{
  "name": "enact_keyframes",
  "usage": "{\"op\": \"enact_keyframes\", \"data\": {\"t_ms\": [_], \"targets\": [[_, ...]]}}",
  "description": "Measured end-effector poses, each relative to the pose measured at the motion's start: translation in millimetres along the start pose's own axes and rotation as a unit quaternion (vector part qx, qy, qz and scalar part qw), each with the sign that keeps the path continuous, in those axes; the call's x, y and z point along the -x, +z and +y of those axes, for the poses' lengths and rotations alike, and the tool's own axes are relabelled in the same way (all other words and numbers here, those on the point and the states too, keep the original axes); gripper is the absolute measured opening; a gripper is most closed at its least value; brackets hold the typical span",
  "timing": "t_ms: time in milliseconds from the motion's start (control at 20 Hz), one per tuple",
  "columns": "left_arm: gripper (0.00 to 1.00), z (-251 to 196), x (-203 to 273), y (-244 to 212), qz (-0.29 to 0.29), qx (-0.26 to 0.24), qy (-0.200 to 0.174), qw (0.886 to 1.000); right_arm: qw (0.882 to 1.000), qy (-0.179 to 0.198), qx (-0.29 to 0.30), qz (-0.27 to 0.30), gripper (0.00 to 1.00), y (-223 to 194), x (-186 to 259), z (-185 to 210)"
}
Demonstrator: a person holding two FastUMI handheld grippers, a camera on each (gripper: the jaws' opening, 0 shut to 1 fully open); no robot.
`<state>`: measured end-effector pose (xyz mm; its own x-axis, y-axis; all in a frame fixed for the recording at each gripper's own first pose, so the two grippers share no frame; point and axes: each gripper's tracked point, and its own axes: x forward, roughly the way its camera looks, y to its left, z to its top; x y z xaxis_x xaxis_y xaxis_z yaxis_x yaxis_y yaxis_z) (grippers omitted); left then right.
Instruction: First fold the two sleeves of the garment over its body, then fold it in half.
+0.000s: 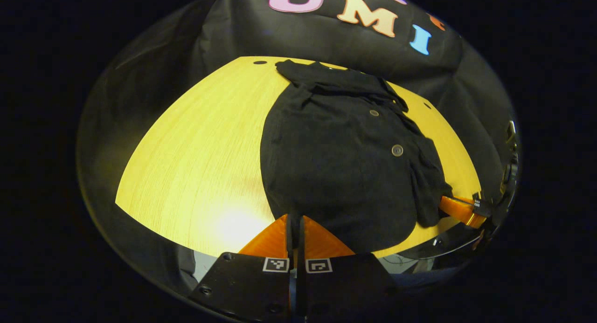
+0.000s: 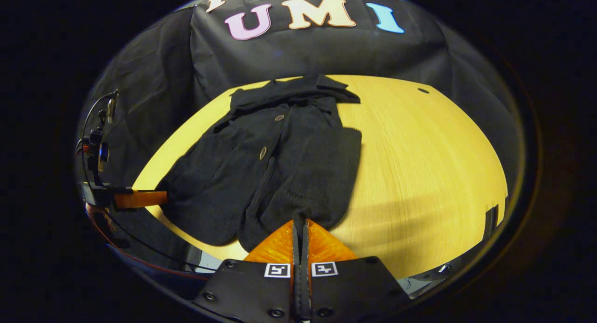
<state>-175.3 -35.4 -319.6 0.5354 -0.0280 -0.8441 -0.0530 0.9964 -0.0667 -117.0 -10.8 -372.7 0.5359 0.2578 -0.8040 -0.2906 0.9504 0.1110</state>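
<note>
A black buttoned garment (image 1: 340, 164) (image 2: 261, 174) lies flat on the yellow wooden table (image 1: 196, 164) (image 2: 419, 164), collar at the far end and hem towards me. A sleeve (image 2: 322, 174) (image 1: 424, 183) lies folded lengthwise over the body. My left gripper (image 1: 295, 216) is shut, its tips pinching the hem's left corner; in the right gripper view the left gripper (image 2: 163, 198) reaches that corner from the side. My right gripper (image 2: 301, 222) is shut on the near edge of the cloth at the folded sleeve's end, and the right gripper (image 1: 443, 202) also meets the hem's right corner in the left gripper view.
The table's near edge (image 2: 382, 260) runs just under both grippers. Bare wood spreads left of the garment in the left gripper view and right of it in the right gripper view. Small holes (image 1: 260, 62) (image 2: 423, 90) mark the table's far corners. The black booth wall (image 2: 303, 52) stands behind.
</note>
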Motion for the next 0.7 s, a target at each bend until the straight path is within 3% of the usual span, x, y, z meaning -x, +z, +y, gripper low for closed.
{"op": "enact_keyframes", "data": {"t_ms": [300,700], "targets": [[0.0,-10.3,1.0,71.0,-0.068,0.017,-0.003,0.998,0.999,0.009,0.01,-0.042,0.02,62.3,5.8,-5.0],[0.0,-16.6,-25.4,156.2,-0.102,-0.008,-0.03,0.994,0.996,-0.009,0.011,-0.084,0.02,142.7,-12.7,8.1]]}}
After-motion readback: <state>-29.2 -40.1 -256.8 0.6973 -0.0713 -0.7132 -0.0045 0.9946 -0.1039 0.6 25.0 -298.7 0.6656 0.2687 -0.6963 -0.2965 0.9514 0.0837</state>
